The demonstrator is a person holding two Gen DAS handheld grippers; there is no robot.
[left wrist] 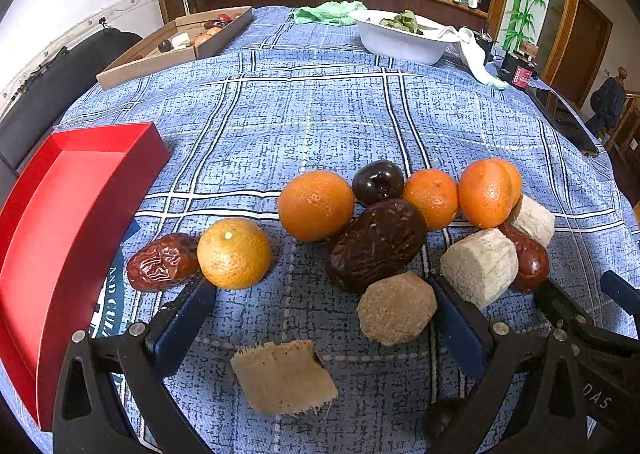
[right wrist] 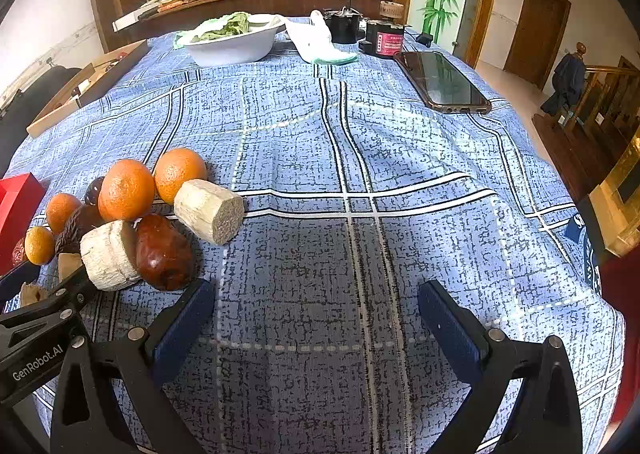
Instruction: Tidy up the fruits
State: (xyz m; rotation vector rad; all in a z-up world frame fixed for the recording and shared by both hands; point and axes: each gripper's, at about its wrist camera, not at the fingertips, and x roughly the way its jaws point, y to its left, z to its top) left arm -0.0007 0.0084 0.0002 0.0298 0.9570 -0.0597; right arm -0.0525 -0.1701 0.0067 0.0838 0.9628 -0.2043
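A pile of fruit lies on the blue checked tablecloth: several oranges, a small orange, a wrinkled red date, a large dark date, a dark plum, pale sugarcane chunks and a tan chunk. A red tray stands at the left. My left gripper is open and low over the cloth, with the tan chunk between its fingers. My right gripper is open and empty over bare cloth, right of a glossy red date and a sugarcane chunk.
A white bowl of greens, a green cloth and a cardboard box with fruit stand at the far side. A phone and a dark jar lie far right. The table edge drops off at the right.
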